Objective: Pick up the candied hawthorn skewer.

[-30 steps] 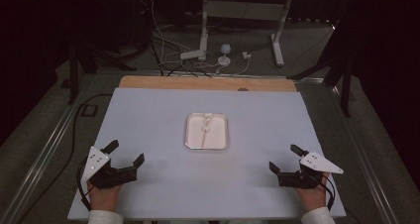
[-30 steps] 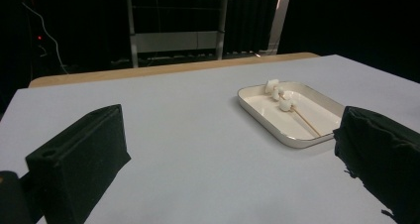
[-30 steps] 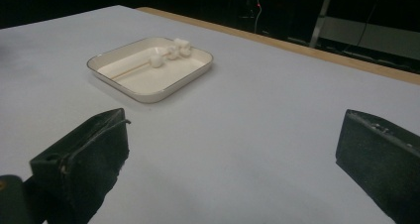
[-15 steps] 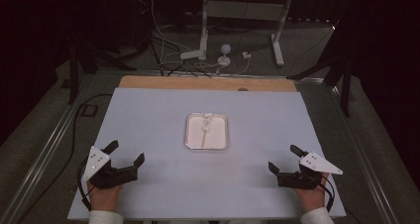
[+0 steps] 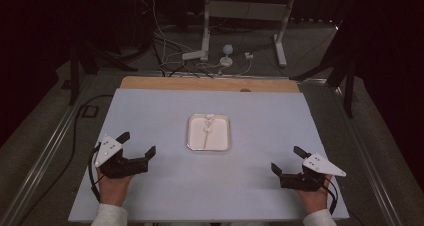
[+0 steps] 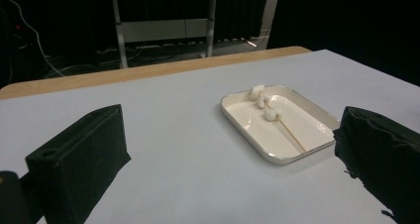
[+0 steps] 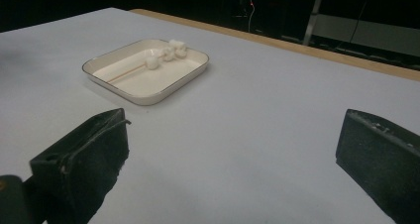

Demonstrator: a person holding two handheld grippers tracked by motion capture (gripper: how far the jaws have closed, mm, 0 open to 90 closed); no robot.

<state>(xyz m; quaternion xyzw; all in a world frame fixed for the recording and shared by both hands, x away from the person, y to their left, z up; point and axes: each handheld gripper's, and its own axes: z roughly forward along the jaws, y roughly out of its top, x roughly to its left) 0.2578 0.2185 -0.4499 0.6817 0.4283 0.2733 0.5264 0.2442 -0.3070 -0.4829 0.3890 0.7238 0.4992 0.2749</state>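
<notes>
Both grippers, left [image 5: 137,145] and right [image 5: 291,159], resting agape, flanking tray [image 5: 191,136]; skewer [image 6: 289,133] lying inside, seemingly threading 1 marshmallow [image 6: 270,115].

Shallow white rectangular tray [image 5: 192,136] sits flat at the table's centre; inside, a thin wooden skewer [image 5: 206,136] lies lengthwise, 1 white marshmallow [image 6: 270,114] on it, more marshmallows [image 6: 257,91] clustered at the far end.
</notes>
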